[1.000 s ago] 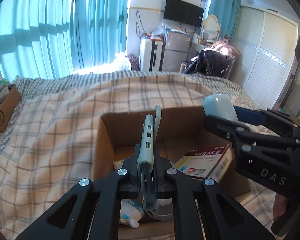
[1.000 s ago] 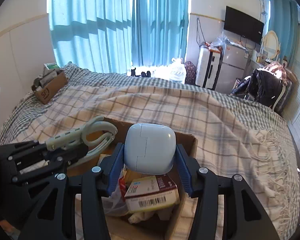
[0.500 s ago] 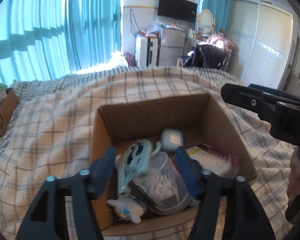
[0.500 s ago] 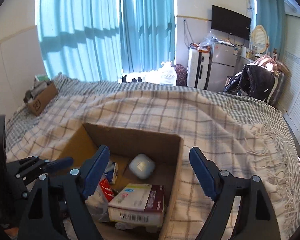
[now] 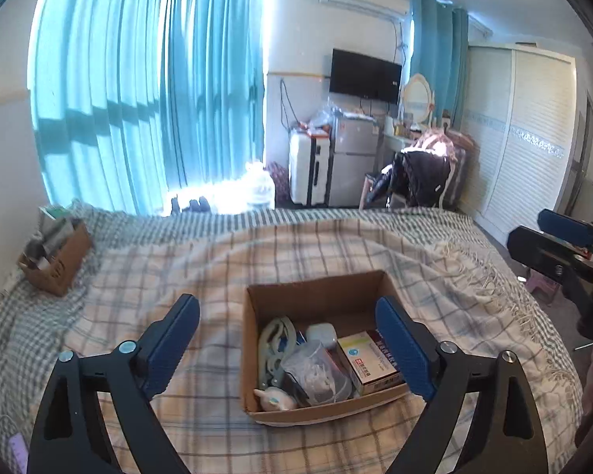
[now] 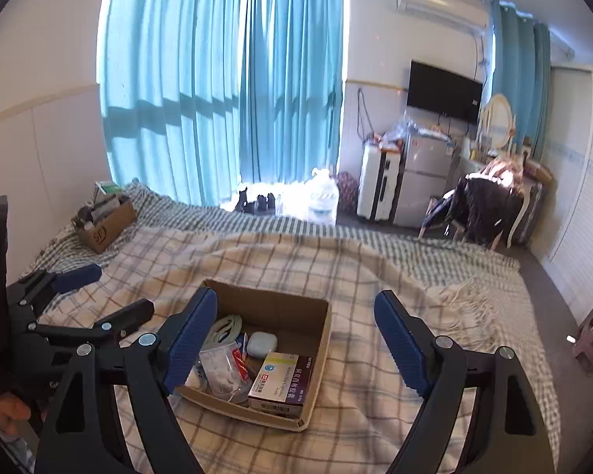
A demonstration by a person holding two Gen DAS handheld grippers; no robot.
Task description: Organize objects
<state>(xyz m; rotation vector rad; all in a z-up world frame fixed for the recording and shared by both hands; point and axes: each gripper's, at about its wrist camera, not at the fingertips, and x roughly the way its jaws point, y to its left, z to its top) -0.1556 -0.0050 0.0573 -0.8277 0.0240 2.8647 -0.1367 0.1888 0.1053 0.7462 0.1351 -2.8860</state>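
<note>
1. My left gripper [image 5: 288, 345] is wide open with nothing between its blue pads. It hangs above the bed, and one pad lines up with the side of the cardboard box [image 5: 316, 288].
2. My right gripper [image 6: 296, 339] is wide open too, and it carries nothing. It hangs over the same cardboard box [image 6: 272, 296].
3. The box sits on the checked blanket [image 6: 336, 260] in the middle of the bed.
4. Inside the box I can see the pale green clip [image 5: 274, 343], the small white case [image 6: 261, 344], the medicine box [image 6: 282, 383], a clear plastic bag [image 5: 316, 371] and a little white toy [image 5: 274, 395]. They lie close together and touch each other.
5. I think the packing is nearly done, or all done, because nothing loose lies on the blanket near the box.
6. Another small box [image 6: 106, 225] with things in it sits far off by the wall. I cannot tell if it is part of my job.
7. What may be left: check the bed for more things to put away.
</note>
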